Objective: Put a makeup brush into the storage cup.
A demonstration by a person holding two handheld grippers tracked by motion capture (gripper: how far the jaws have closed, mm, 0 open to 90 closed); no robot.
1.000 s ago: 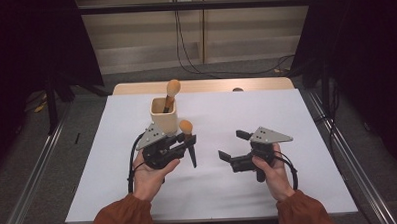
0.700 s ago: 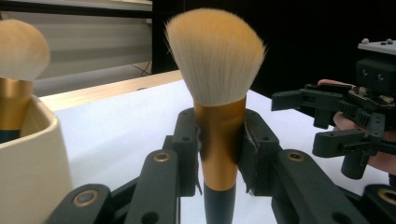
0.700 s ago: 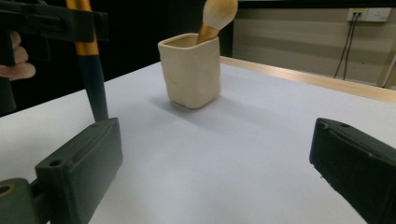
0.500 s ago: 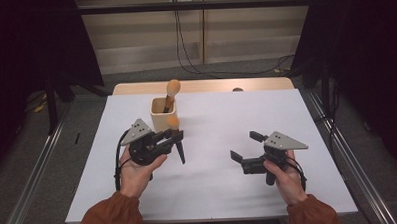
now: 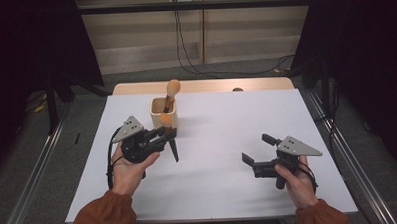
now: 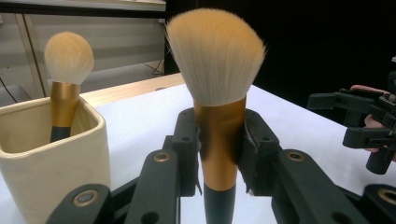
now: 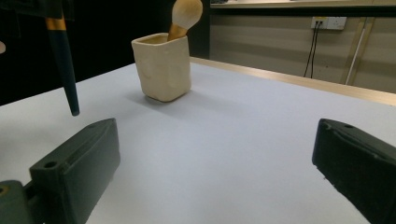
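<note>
Gold-ferruled brush (image 6: 219, 140) stands upright, bristles up, clamped by left gripper (image 5: 166, 138) fingers.

From above we look down the white-covered table (image 5: 213, 156); both low gripper views closely share the cream square ceramic cup (image 6: 44, 154).

L tool (image 6: 219, 154) clamps upright brush (image 6: 217, 93), cup (image 6: 51, 158) w/ 2nd brush (image 6: 67, 79) beside.

Rust-orange sleeves (image 5: 104, 215) are worn on both forearms. Each matte black two-jaw tool (image 5: 162, 139) is topped by a grey three-cornered plate (image 5: 128, 128), with a black cable (image 5: 110, 165) trailed behind.
</note>
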